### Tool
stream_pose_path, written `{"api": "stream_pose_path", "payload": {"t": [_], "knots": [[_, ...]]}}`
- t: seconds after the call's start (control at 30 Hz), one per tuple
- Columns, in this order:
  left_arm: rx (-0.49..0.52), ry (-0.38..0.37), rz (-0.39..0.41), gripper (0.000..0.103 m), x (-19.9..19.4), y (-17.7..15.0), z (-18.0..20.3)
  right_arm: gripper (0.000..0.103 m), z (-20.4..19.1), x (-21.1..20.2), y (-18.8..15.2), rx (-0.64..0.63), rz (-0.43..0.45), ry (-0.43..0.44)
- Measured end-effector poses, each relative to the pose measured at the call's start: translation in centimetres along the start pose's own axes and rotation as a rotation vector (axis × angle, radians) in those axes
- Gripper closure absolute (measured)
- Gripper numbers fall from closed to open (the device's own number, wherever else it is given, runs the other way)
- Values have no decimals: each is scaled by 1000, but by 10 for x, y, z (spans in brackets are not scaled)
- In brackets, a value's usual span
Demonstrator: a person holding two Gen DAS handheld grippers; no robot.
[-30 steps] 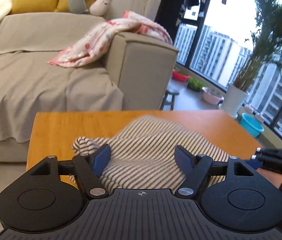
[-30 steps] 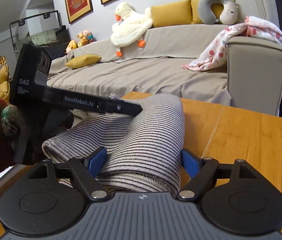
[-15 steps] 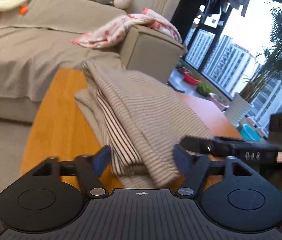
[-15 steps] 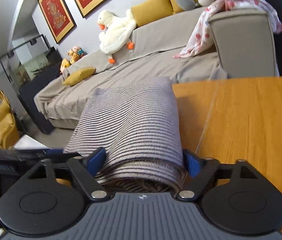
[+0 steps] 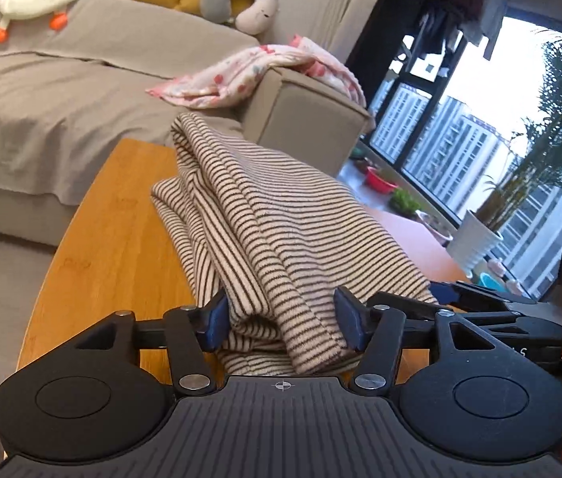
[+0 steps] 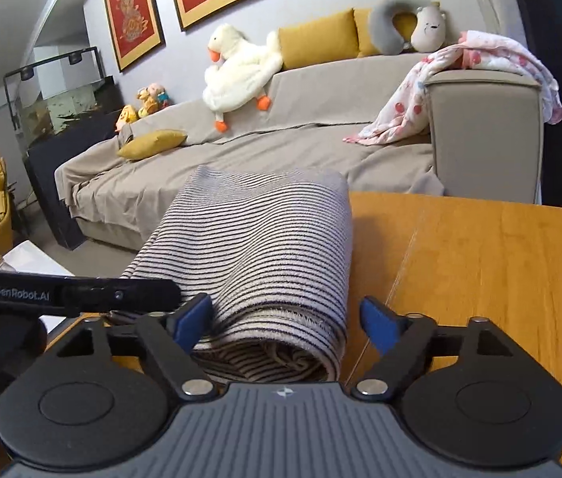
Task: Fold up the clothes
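Left tool point(image 5: 283, 320) swung along the striped garment point(image 5: 281, 231), closing on it (right tool point(image 6: 287, 320) widening, pads clear)

The folded beige-and-dark striped knit garment point(image 6: 265, 255) lies on the orange wooden bench point(image 6: 480, 263), lower centre; grey fabric sofa point(image 6: 321, 147) behind.

A grey-covered sofa point(image 6: 281, 147) is seen beyond the wooden table point(image 6: 500, 263), with a white plush duck point(image 6: 241, 67) propped against its back beside mustard cushions point(image 6: 317, 42) and a grey neck pillow point(image 6: 390, 26). A pink patterned blanket point(image 6: 488, 59) is draped over the sofa's armrest, and red framed pictures point(image 6: 131, 12) are hung on the wall above. Through the tall window point(image 5: 460, 127), apartment blocks are shown, while a potted palm in a white pot point(image 5: 478, 239) and coloured basins point(image 5: 380, 183) are set on the floor by the glass.
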State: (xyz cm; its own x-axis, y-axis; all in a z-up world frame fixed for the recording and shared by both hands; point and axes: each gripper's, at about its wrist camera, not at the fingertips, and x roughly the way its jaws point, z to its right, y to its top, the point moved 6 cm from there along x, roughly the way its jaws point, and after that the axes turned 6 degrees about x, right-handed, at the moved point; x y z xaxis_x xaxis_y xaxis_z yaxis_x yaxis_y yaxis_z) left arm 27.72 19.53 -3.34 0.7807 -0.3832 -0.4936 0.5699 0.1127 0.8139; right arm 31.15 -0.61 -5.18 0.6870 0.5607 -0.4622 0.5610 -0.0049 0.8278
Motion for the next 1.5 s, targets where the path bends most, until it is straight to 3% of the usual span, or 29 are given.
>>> {"api": "stream_pose_path", "payload": {"t": [0.07, 0.1, 0.13, 0.27, 0.47, 0.6, 0.7, 0.8, 0.9, 1.5], "knots": [[-13, 27, 20, 35, -10, -5, 5, 6, 2, -4, 0, 8, 18, -13], [-15, 51, 28, 24, -14, -9, 9, 0, 3, -7, 0, 19, 29, -29], [-17, 78, 35, 12, -19, -13, 12, 0, 6, -11, -1, 34, 39, -50], [-1, 225, 33, 0, -34, -40, 28, 0, 18, -24, -9, 106, 38, -102], [-5, 453, -26, 0, -45, -66, 45, 0, 18, -45, -31, 104, -58, -160], [-17, 588, -48, 0, -46, -71, 51, 0, 15, -54, -46, 36, -129, -259], [-5, 644, -72, 0, -42, -73, 59, 0, 11, -54, -53, -31, -150, -343], [39, 620, -95, 0, -32, -71, 69, 0, 7, -49, -54, -73, -153, -352], [26, 635, -94, 0, -25, -67, 67, 0, 11, -43, -52, -61, -139, -322], [24, 637, -90, 0, -21, -71, 69, 0, 15, -42, -46, -60, -137, -327]]}}
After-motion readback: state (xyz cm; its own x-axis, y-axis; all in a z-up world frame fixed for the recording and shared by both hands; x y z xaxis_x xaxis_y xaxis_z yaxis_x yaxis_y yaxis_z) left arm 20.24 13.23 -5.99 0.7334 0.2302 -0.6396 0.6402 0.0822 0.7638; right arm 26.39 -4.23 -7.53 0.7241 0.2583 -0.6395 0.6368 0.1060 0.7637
